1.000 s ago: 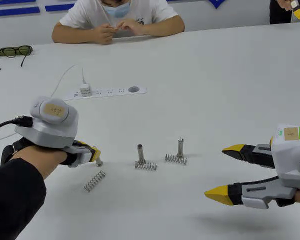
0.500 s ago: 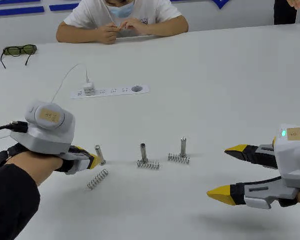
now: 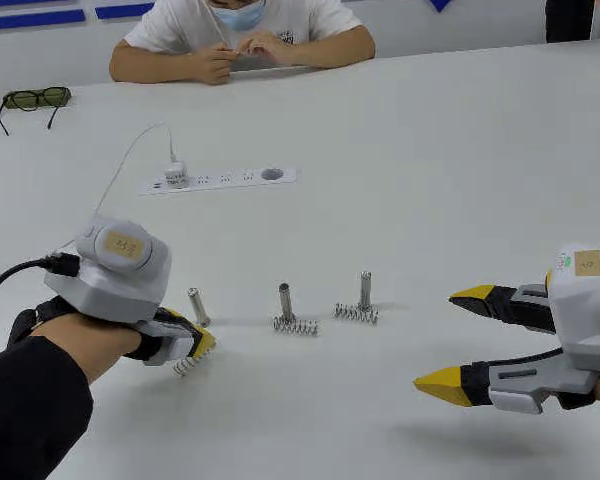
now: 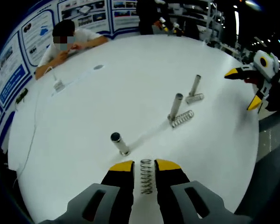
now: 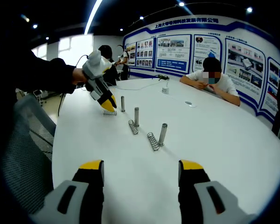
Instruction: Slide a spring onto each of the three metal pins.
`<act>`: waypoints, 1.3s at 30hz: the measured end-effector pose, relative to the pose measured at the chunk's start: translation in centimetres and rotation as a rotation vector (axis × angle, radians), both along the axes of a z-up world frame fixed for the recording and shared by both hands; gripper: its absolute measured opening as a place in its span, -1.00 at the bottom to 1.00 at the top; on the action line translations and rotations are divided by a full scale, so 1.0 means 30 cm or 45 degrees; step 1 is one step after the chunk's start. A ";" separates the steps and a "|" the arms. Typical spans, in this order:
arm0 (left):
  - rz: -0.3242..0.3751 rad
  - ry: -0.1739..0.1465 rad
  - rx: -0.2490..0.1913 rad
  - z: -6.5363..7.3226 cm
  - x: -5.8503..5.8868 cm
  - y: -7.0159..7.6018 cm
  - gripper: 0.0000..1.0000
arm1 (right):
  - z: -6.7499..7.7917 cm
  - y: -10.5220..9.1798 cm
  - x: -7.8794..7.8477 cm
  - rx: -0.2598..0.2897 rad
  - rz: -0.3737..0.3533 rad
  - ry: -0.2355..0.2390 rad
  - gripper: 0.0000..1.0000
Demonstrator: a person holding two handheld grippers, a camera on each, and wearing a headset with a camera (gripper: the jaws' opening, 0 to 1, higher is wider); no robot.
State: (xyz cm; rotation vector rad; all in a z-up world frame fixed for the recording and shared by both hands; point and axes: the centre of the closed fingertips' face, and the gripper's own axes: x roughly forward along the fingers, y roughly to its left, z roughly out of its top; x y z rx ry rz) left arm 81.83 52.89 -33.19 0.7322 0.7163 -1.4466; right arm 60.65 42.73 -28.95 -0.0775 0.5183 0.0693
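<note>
One left hand-held gripper (image 4: 145, 165) astride spring (image 4: 146, 181)

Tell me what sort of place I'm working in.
Probably a lab or training room, not a factory floor: one big white table with a power strip, a person seated at its far side, and printed posters along the wall.

On the white table (image 3: 430, 150) stand a left pin (image 3: 197, 305), a middle pin (image 3: 286, 300) and a right pin (image 3: 364, 289), with a spring (image 3: 295, 326) lying near each. Farther back lie a power strip (image 3: 220, 179) and glasses (image 3: 35, 98).
</note>
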 end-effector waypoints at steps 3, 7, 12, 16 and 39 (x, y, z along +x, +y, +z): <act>-0.011 -0.013 0.027 -0.013 -0.001 -0.003 -0.65 | 0.002 -0.003 -0.001 0.001 -0.005 -0.006 0.31; -0.022 -0.013 0.052 -0.025 -0.006 -0.009 -0.65 | 0.002 -0.006 -0.003 0.001 -0.008 -0.007 0.31; -0.031 -0.022 0.072 -0.033 -0.006 -0.016 -0.68 | 0.001 -0.008 -0.006 0.003 -0.013 -0.008 0.31; -0.037 -0.031 0.089 -0.036 -0.001 -0.020 -0.72 | 0.002 -0.009 -0.006 0.004 -0.013 -0.009 0.31; -0.044 -0.040 0.126 -0.050 0.009 -0.012 -0.78 | 0.007 -0.011 -0.005 0.002 -0.017 -0.016 0.31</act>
